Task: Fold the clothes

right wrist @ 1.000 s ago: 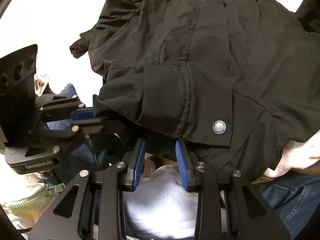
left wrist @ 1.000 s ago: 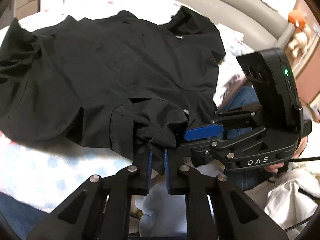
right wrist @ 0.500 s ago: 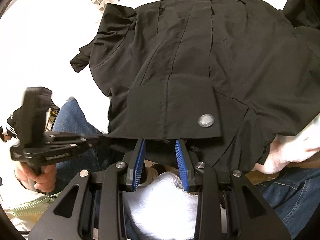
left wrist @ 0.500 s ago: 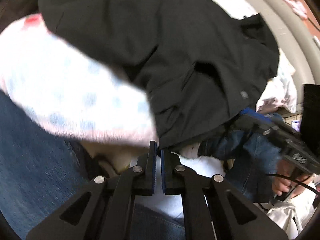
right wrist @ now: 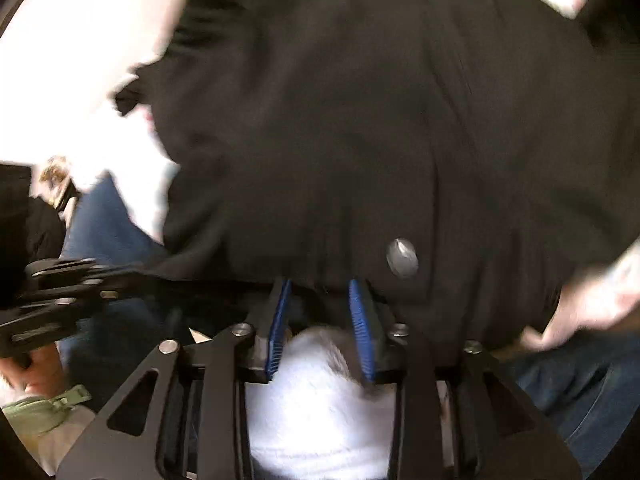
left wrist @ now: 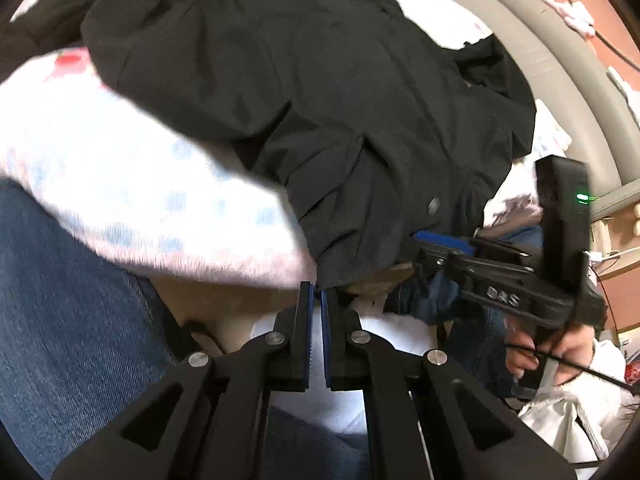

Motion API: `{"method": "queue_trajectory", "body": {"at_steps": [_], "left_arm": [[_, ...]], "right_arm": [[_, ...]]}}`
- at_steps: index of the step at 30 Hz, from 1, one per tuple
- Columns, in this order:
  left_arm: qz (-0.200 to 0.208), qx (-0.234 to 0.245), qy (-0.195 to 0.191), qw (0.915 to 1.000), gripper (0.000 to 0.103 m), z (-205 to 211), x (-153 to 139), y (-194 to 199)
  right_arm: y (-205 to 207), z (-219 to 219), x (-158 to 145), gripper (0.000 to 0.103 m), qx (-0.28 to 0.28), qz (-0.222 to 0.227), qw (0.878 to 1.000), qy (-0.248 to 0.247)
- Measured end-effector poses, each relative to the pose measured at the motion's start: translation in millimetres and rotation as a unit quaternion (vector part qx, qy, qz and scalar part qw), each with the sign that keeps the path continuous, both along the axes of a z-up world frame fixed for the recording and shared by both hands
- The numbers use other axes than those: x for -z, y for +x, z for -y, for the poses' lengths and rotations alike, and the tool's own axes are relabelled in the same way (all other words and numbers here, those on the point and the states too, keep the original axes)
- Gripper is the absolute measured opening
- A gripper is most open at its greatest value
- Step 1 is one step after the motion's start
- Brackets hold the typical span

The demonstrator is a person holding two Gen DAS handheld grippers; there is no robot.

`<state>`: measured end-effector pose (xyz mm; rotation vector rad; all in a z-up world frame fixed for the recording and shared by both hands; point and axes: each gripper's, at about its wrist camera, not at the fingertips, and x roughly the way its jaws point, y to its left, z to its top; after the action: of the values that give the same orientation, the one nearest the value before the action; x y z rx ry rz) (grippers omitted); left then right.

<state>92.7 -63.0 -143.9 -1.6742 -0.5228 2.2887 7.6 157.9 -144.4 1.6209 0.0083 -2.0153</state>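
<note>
A black garment [left wrist: 320, 80] with a metal snap button [left wrist: 434, 204] lies spread over a pale dotted blanket [left wrist: 120, 184]. My left gripper [left wrist: 316, 294] is shut, its blue pads pinching the garment's near hem corner. My right gripper [right wrist: 320, 292] is open, its blue pads on either side of the hem edge of the garment [right wrist: 380, 120], just left of the snap button [right wrist: 402, 258]. It also shows in the left wrist view [left wrist: 440, 240], reaching under the hem from the right. The right wrist view is blurred.
The person's jeans [left wrist: 72, 320] fill the lower left. A grey padded rail [left wrist: 540, 40] runs along the far right. White fabric [right wrist: 320, 400] lies below the right gripper. The hand-held left gripper's body [right wrist: 48, 304] shows at left.
My left gripper has shut on the hem and pulled down to the blanket's near edge. My right gripper has stayed open and pushed in closer to the hem by the button.
</note>
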Motion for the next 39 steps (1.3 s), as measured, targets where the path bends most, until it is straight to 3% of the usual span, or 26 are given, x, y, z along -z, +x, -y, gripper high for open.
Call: {"method": "queue_trajectory", "body": {"at_steps": [2, 5, 6, 7, 8, 12, 15, 16, 17, 22, 27, 30, 31, 32, 33, 36, 39], "left_arm": [[-0.004, 0.005, 0.017, 0.9998, 0.005, 5, -5, 1], [-0.036, 0.01, 0.069, 0.9969, 0.012, 17, -20, 1], [-0.046, 0.013, 0.098, 0.9941, 0.026, 22, -23, 0], [-0.049, 0.008, 0.11, 0.9927, 0.048, 26, -24, -2], [-0.049, 0.0, 0.115, 0.9921, 0.053, 29, -23, -4], [0.016, -0.007, 0.1, 0.9948, 0.053, 24, 12, -21], [0.05, -0.003, 0.089, 0.9948, 0.05, 15, 31, -25], [0.052, -0.005, 0.081, 0.9954, 0.039, 13, 34, -25], [0.051, -0.009, 0.073, 0.996, 0.016, 12, 36, -25], [0.037, -0.031, 0.053, 0.9974, 0.008, 8, 31, -22], [0.052, -0.051, 0.06, 0.9955, 0.008, 17, 36, -14], [0.036, -0.045, 0.085, 0.9947, 0.012, 9, 30, -20], [0.027, -0.044, 0.096, 0.9941, 0.021, 10, 27, -22], [0.017, -0.044, 0.106, 0.9932, 0.039, 11, 23, -25], [0.01, -0.046, 0.112, 0.9926, 0.045, 12, 22, -28], [0.007, -0.041, 0.126, 0.9911, 0.047, 9, 26, -42], [0.029, -0.025, 0.12, 0.992, 0.045, -4, 42, -56]], "right_arm": [[-1, -5, 4, 0.027, 0.012, 0.009, 1.0, 0.011], [1, -11, -15, 0.028, 0.01, -0.02, 0.999, -0.023], [2, -11, -22, 0.029, 0.005, -0.033, 0.999, -0.033], [4, -11, -29, 0.031, -0.001, -0.045, 0.998, -0.044], [6, -11, -36, 0.035, -0.006, -0.057, 0.997, -0.054], [8, -13, -47, 0.035, -0.004, -0.079, 0.993, -0.085], [3, -17, -42, 0.035, 0.014, -0.069, 0.994, -0.085], [2, -18, -39, 0.035, 0.021, -0.065, 0.994, -0.084], [0, -20, -37, 0.035, 0.028, -0.06, 0.994, -0.083], [-9, -29, -28, 0.037, 0.055, -0.052, 0.995, -0.067], [-15, -36, 0, 0.038, 0.072, -0.004, 0.997, -0.017], [-14, -37, -6, 0.037, 0.073, -0.012, 0.997, -0.013], [-13, -37, -13, 0.037, 0.071, -0.023, 0.997, -0.021], [-12, -38, -22, 0.038, 0.068, -0.037, 0.996, -0.033], [-12, -39, -30, 0.038, 0.068, -0.048, 0.996, -0.044], [-14, -43, -44, 0.038, 0.078, -0.072, 0.992, -0.066], [-16, -44, -39, 0.039, 0.08, -0.068, 0.992, -0.068]]}}
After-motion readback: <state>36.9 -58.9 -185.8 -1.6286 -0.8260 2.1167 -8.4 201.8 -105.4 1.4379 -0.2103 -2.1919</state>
